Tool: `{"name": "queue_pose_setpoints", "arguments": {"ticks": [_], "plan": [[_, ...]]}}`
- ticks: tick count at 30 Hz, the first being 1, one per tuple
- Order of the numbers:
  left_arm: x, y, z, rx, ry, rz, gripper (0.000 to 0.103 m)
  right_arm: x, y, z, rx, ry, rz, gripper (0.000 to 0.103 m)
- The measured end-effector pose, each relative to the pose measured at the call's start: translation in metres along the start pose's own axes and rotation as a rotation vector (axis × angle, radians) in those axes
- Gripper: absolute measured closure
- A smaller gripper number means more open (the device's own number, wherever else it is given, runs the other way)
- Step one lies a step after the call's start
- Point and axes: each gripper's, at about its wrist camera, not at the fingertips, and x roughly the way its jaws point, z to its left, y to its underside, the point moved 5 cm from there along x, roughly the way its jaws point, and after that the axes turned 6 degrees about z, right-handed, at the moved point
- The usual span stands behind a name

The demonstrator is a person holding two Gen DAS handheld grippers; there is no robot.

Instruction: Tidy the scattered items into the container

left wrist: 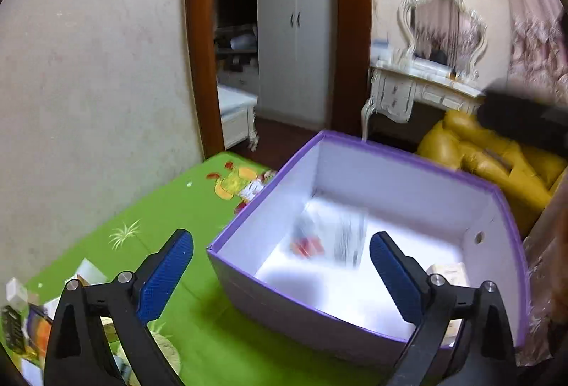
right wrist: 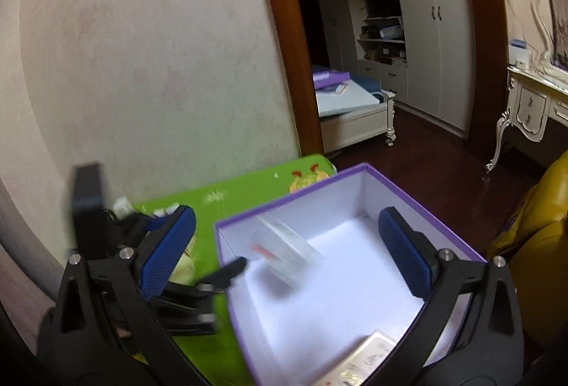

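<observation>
A purple box [left wrist: 390, 176] with a white inside stands on a green mat [left wrist: 170, 208]. A blurred white packet with red print [left wrist: 326, 237] is inside it, over the floor of the box; I cannot tell if it rests there. My left gripper [left wrist: 280, 276] is open over the box's near left corner, with nothing between its blue pads. In the right wrist view my right gripper [right wrist: 287, 253] is open above the same box [right wrist: 319, 205], and the blurred packet [right wrist: 284, 251] lies beyond it, free of both pads. A beige carton [right wrist: 369, 354] lies in the box's near corner.
Several small boxes and packets [left wrist: 21, 315] lie on the mat at the lower left. The left gripper's black body [right wrist: 184, 297] is beside the box's left wall. A yellow armchair [left wrist: 497, 158] stands behind the box, and a plaster wall [left wrist: 88, 84] runs along the left.
</observation>
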Motion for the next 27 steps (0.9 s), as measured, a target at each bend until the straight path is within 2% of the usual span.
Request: {"name": "queue_pose_setpoints", "arguments": {"ticks": [2, 6, 12, 16, 24, 27], "plan": [[-0.016, 0.011, 0.017, -0.067, -0.039, -0.025, 0.000, 0.011, 0.006, 0.002, 0.012, -0.040, 0.040, 0.000], [-0.036, 0.037, 0.037, -0.168, -0.073, -0.017, 0.000, 0.026, 0.016, 0.023, -0.036, -0.092, 0.089, 0.000], [-0.068, 0.092, 0.063, -0.286, -0.157, 0.016, 0.000, 0.030, 0.033, 0.060, -0.124, -0.154, 0.110, 0.000], [-0.093, 0.124, 0.082, -0.364, -0.204, 0.008, 0.000, 0.033, 0.041, 0.086, -0.180, -0.179, 0.116, 0.000], [-0.114, 0.166, 0.103, -0.443, -0.282, 0.012, 0.001, 0.043, 0.071, 0.138, -0.313, -0.230, 0.144, 0.000], [-0.120, 0.175, 0.111, -0.471, -0.308, 0.007, 0.002, 0.050, 0.081, 0.157, -0.357, -0.274, 0.163, 0.000]]}}
